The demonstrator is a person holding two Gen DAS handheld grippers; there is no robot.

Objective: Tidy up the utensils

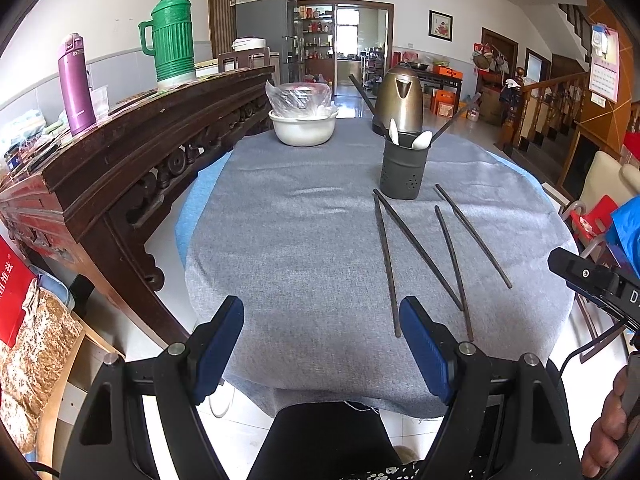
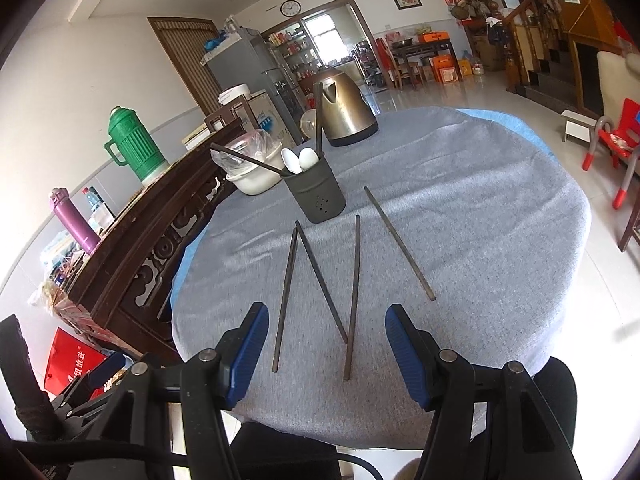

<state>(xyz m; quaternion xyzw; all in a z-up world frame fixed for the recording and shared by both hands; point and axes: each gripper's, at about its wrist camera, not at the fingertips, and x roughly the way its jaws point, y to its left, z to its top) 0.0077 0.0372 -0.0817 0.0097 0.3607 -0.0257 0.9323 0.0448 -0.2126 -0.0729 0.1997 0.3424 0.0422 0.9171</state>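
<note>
I see four dark chopsticks (image 2: 316, 280) lying loose on the grey-clothed counter (image 2: 480, 240), just in front of the dark utensil cup (image 2: 318, 194). The cup holds two white spoons (image 2: 300, 160) and two more sticks; their lower ends are hidden inside it. The middle two loose sticks meet at their near tips. My left tongs (image 1: 322, 344) and right tongs (image 2: 324, 346) are both spread and empty, above the counter's near edge. Bare cloth lies left of the sticks. The kettle (image 2: 344, 116) stands behind the cup.
</note>
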